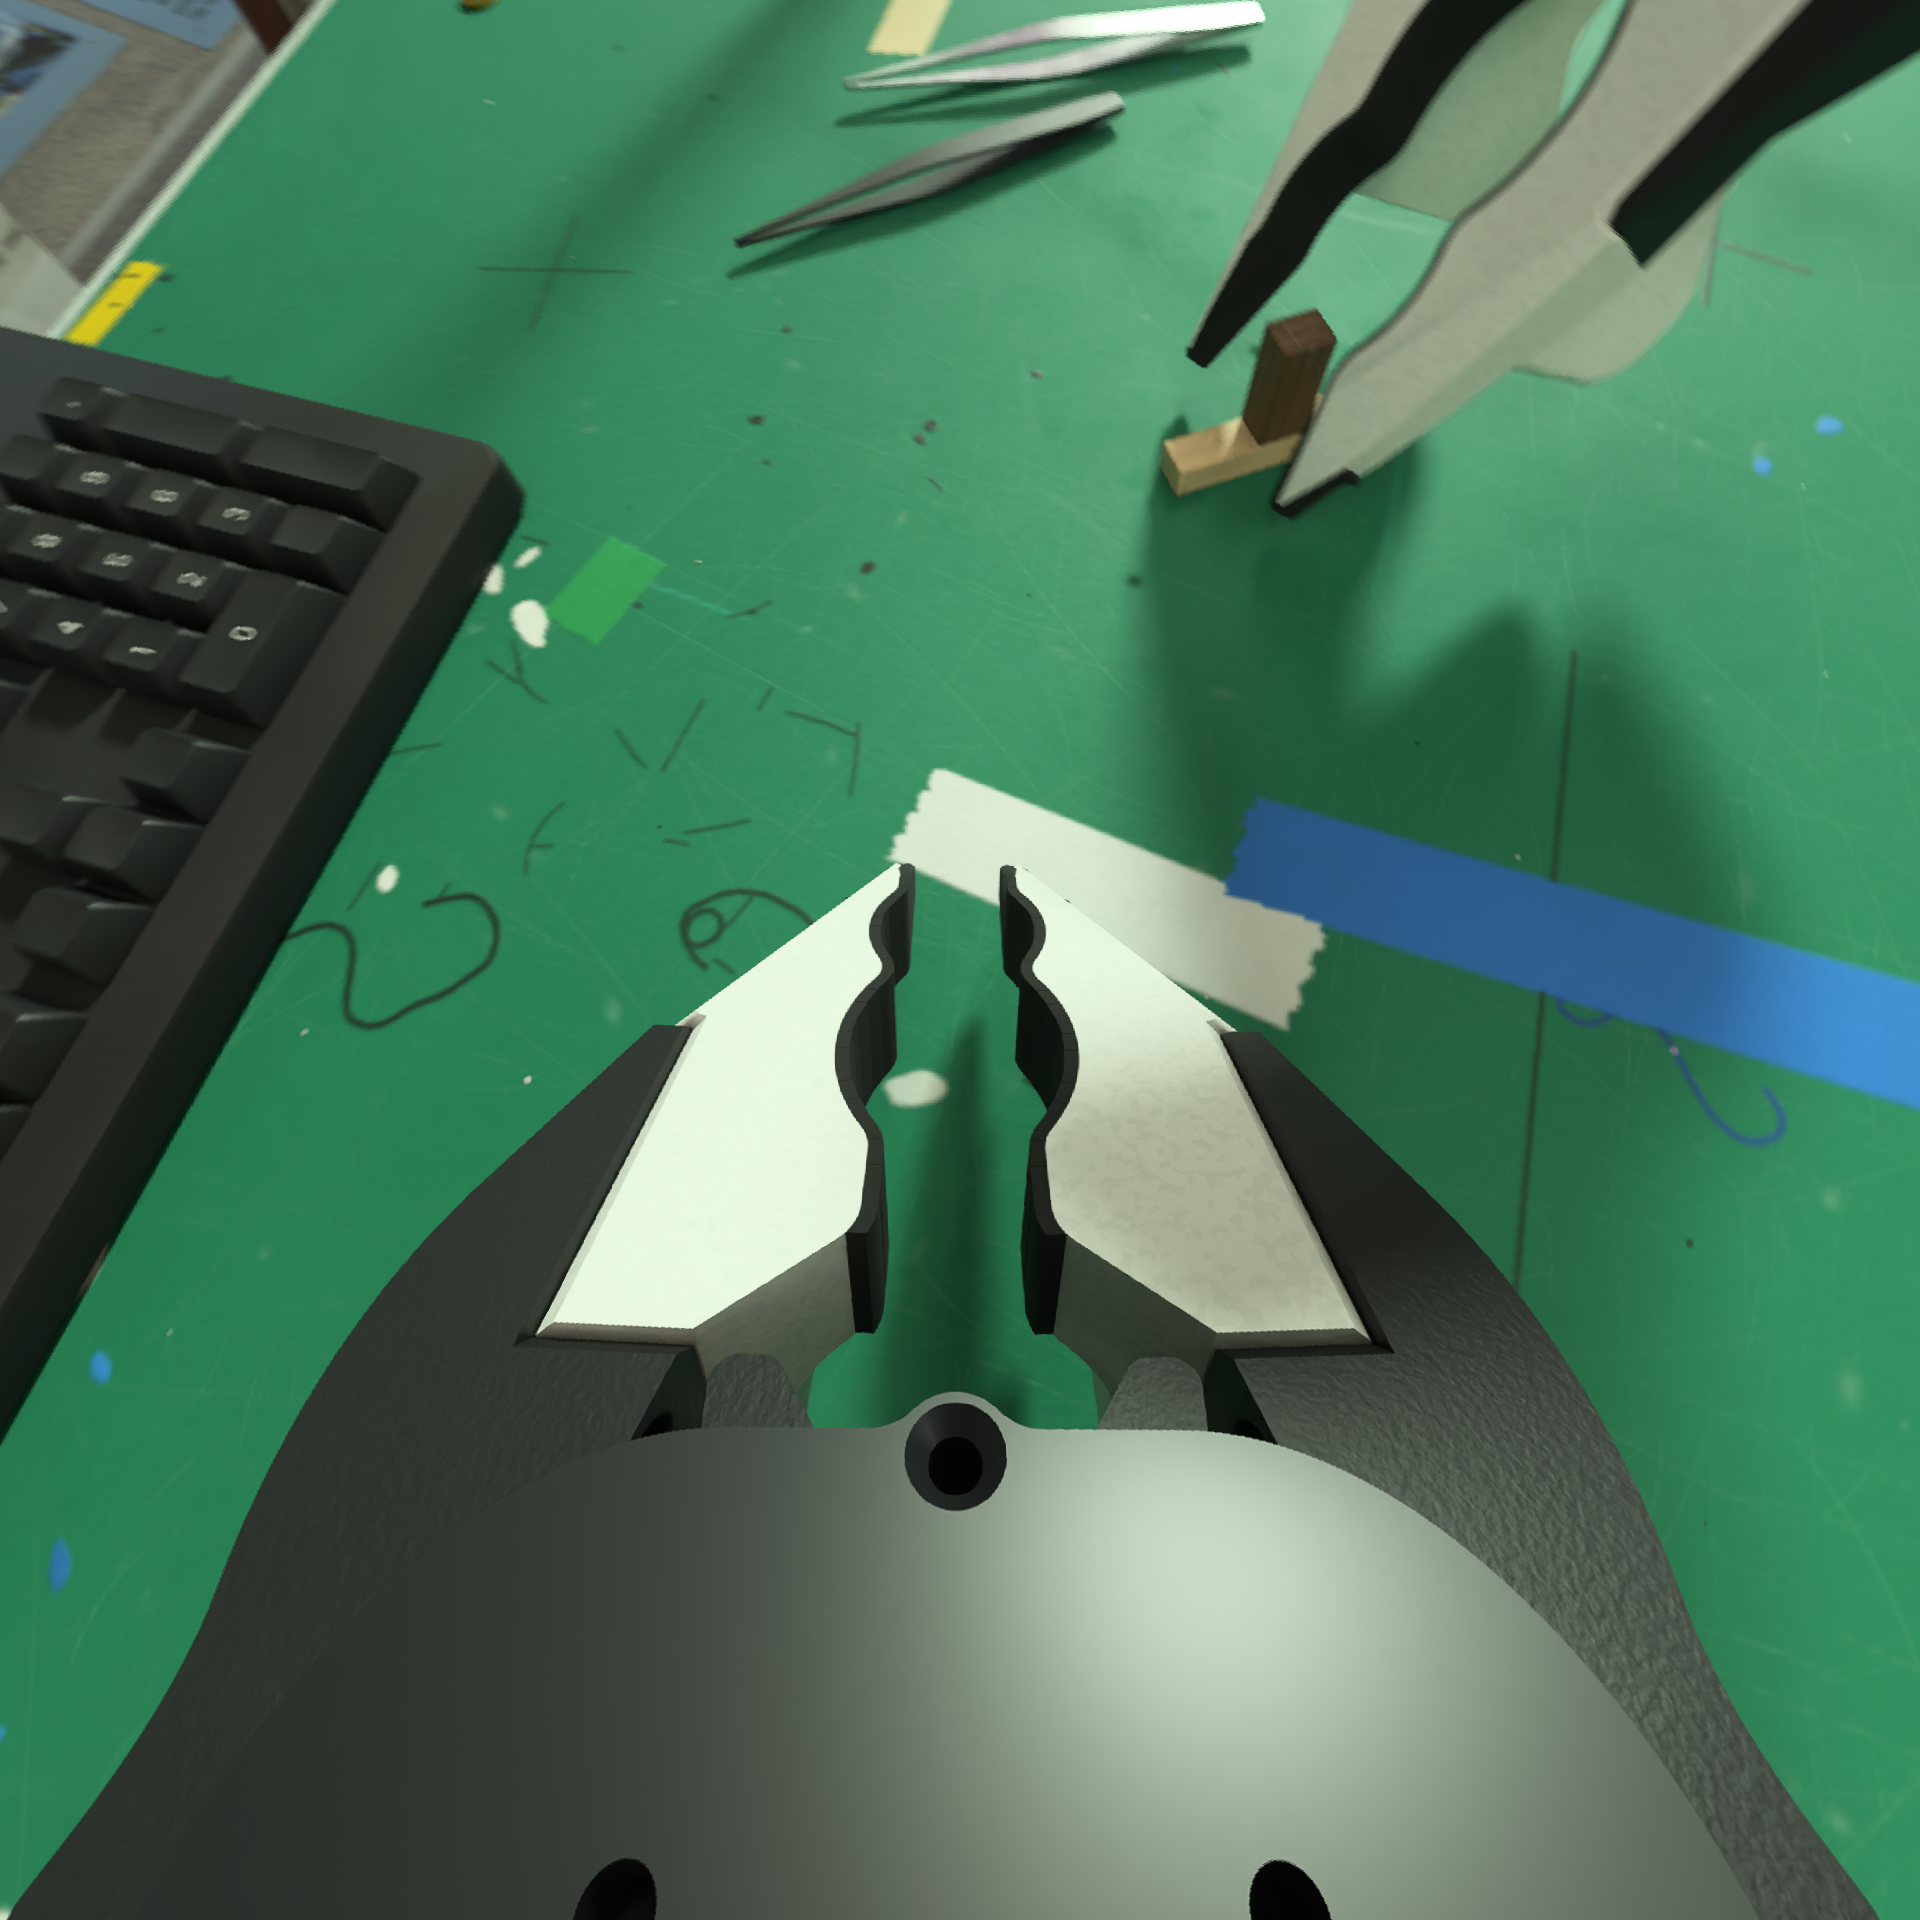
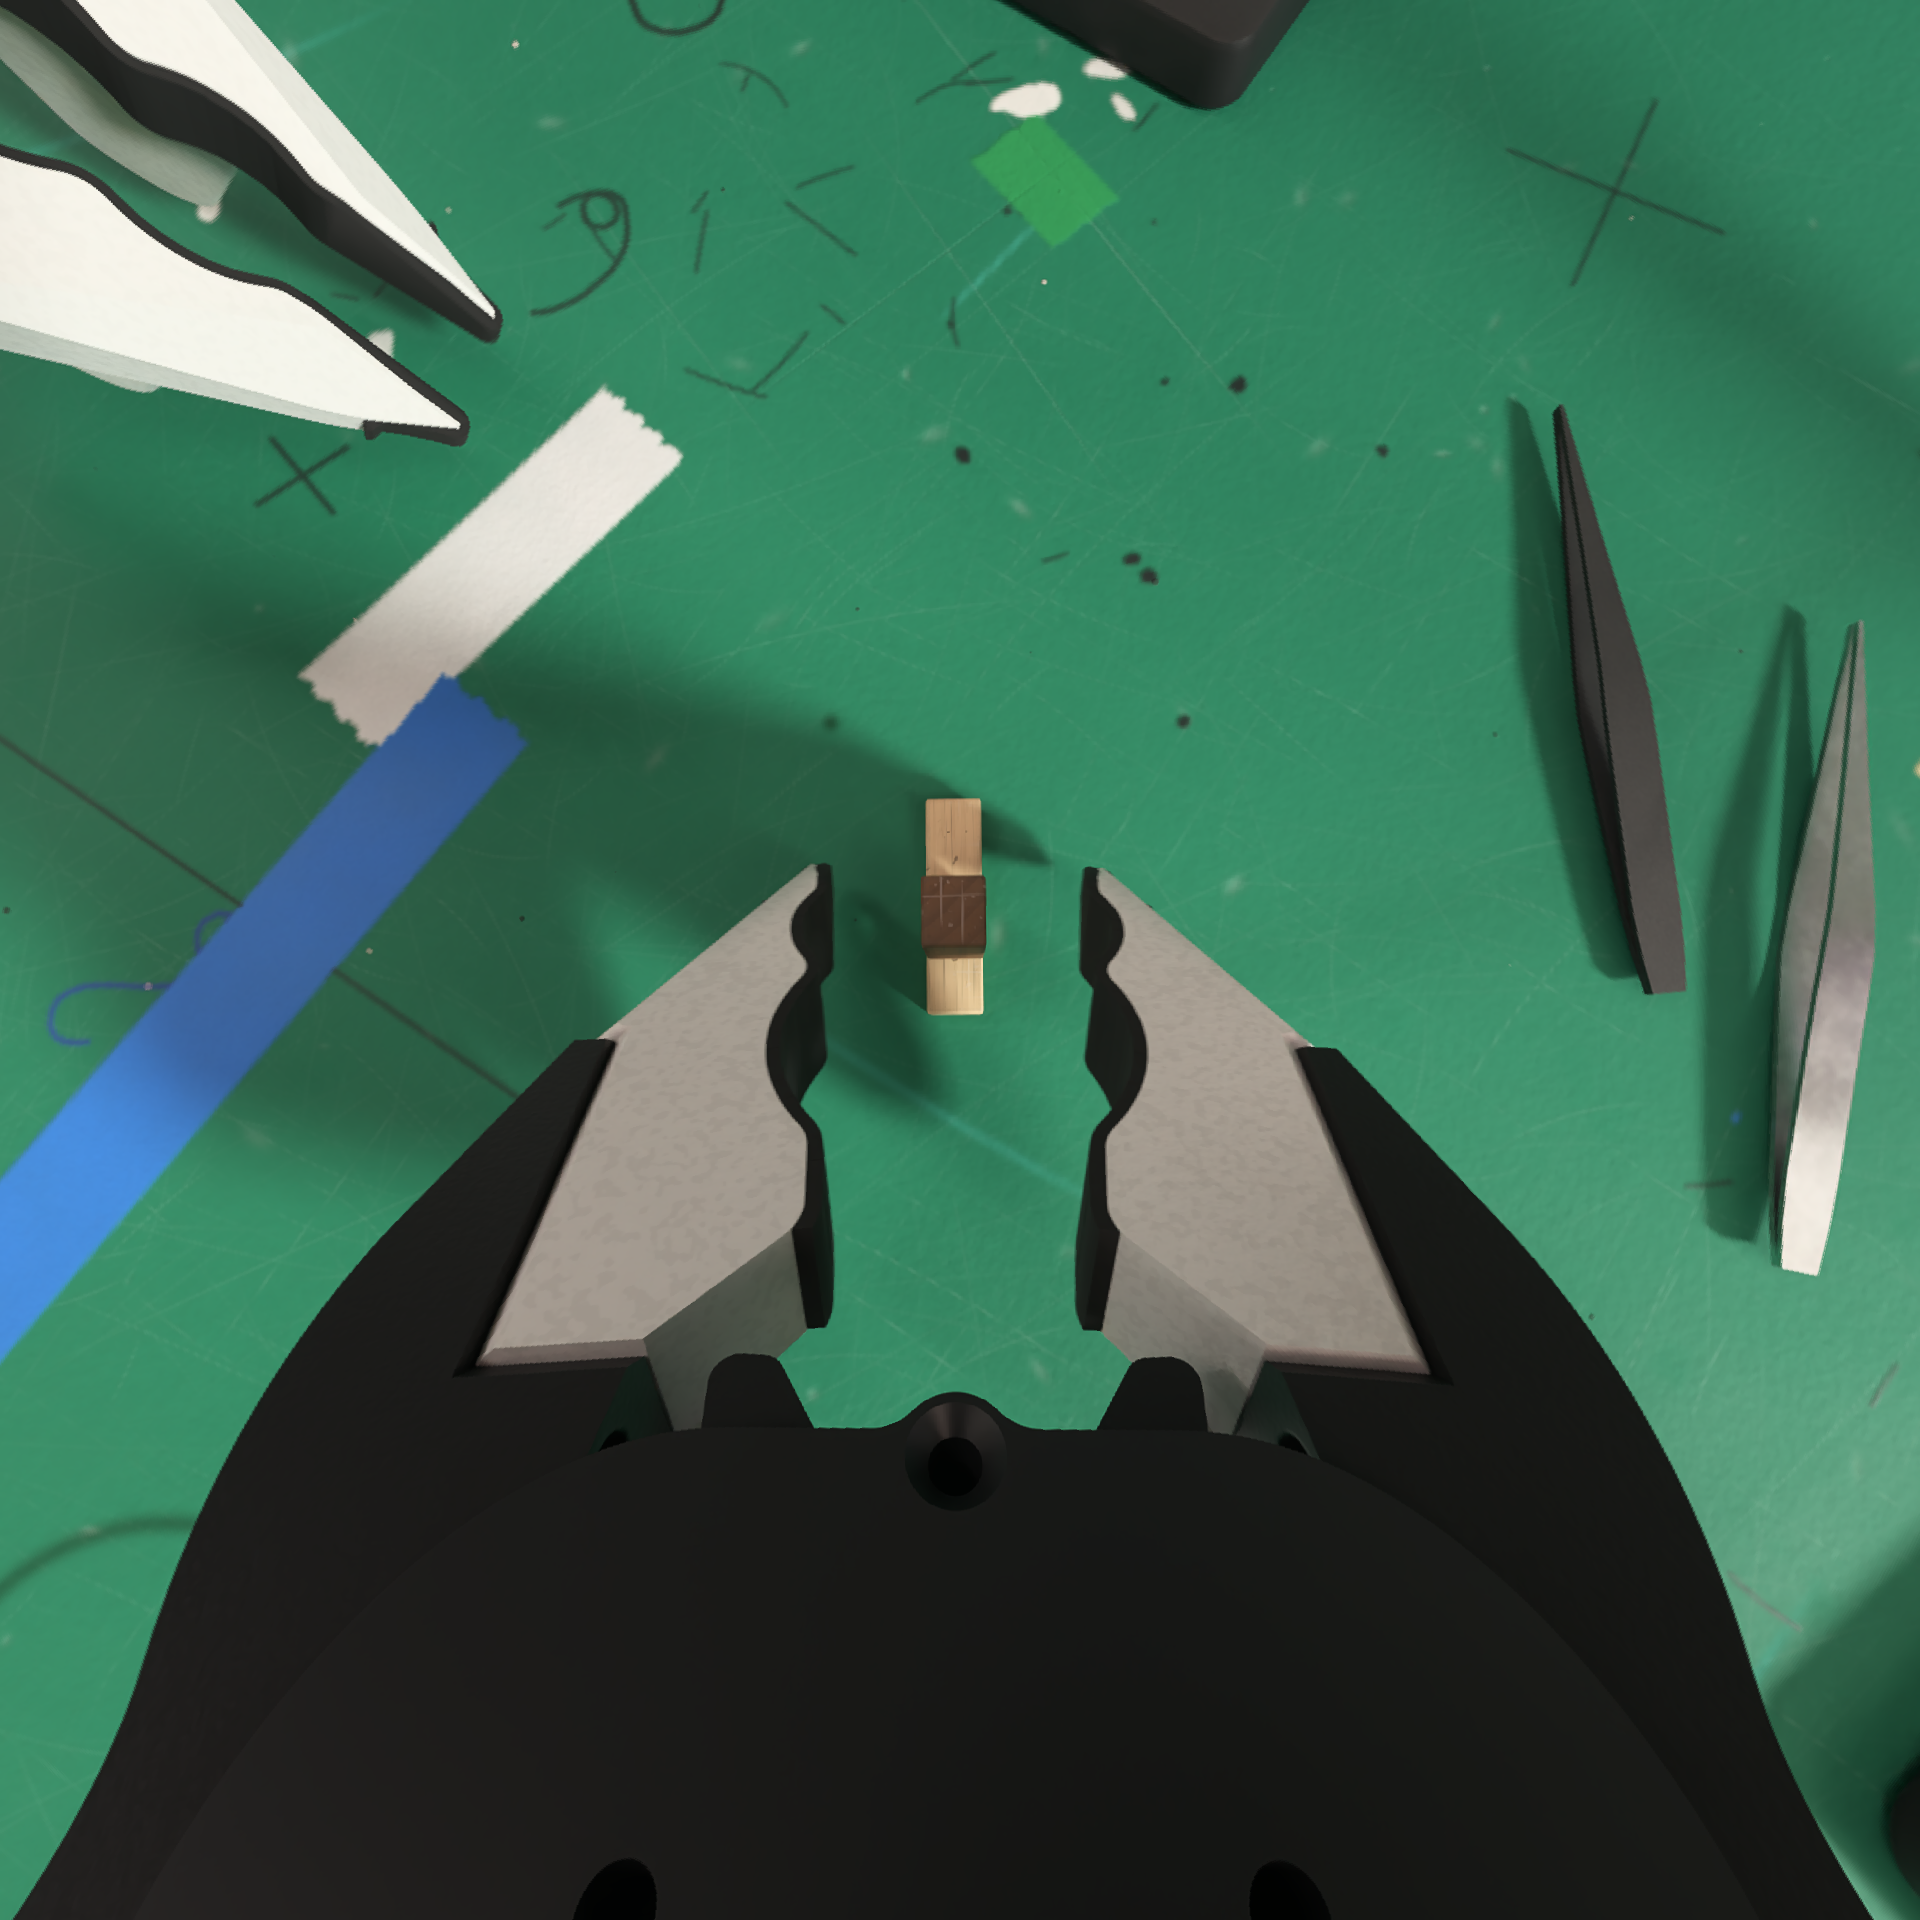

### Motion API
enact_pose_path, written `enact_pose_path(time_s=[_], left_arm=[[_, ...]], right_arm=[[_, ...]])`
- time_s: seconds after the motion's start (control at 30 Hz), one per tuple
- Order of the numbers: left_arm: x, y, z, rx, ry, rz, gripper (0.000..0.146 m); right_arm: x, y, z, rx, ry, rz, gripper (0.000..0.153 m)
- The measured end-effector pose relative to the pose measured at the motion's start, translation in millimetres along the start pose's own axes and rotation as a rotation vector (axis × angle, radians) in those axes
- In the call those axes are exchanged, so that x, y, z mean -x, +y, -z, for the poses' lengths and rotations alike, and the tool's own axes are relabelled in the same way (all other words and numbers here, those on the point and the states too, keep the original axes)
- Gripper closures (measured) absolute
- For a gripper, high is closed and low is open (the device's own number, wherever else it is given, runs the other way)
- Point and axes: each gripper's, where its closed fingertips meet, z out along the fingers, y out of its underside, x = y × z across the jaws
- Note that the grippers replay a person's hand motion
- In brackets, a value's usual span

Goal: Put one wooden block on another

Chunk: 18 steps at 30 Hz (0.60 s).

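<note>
A dark brown wooden block (image 1: 1294, 374) stands upright on the middle of a light wooden block (image 1: 1210, 457) that lies flat on the green mat. From above, the dark block (image 2: 953, 914) covers the centre of the light block (image 2: 953, 831). My right gripper (image 2: 956, 873) is open and straddles the stack, one finger on each side, with a gap to the blocks. It also shows in the left wrist view (image 1: 1257, 426), tips down near the mat. My left gripper (image 1: 956, 878) is empty, its jaws a narrow gap apart, over white tape well away from the stack. It also shows in the right wrist view (image 2: 473, 374).
A black keyboard (image 1: 156, 675) lies at the left of the mat. Black tweezers (image 2: 1621, 727) and silver tweezers (image 2: 1829, 987) lie to the right of the stack. Strips of white tape (image 1: 1091, 883) and blue tape (image 1: 1558, 935) and a green patch (image 1: 606, 587) are stuck flat on the mat.
</note>
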Motion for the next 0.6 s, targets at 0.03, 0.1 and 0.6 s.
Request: enact_pose_path(time_s=[0.03,0.1,0.6], left_arm=[[2,-2,2,-0.009,-0.018,0.014,0.127],[5,-7,7,-0.039,-0.034,0.029,0.118],[81,-84,145,-0.965,-0.686,0.191,0.042]], right_arm=[[0,0,2,-0.006,0.003,-0.007,0.100],[-4,-3,9,-0.053,0.045,-0.009,0.093],[41,-131,83,-1.202,0.522,0.330,0.085]])
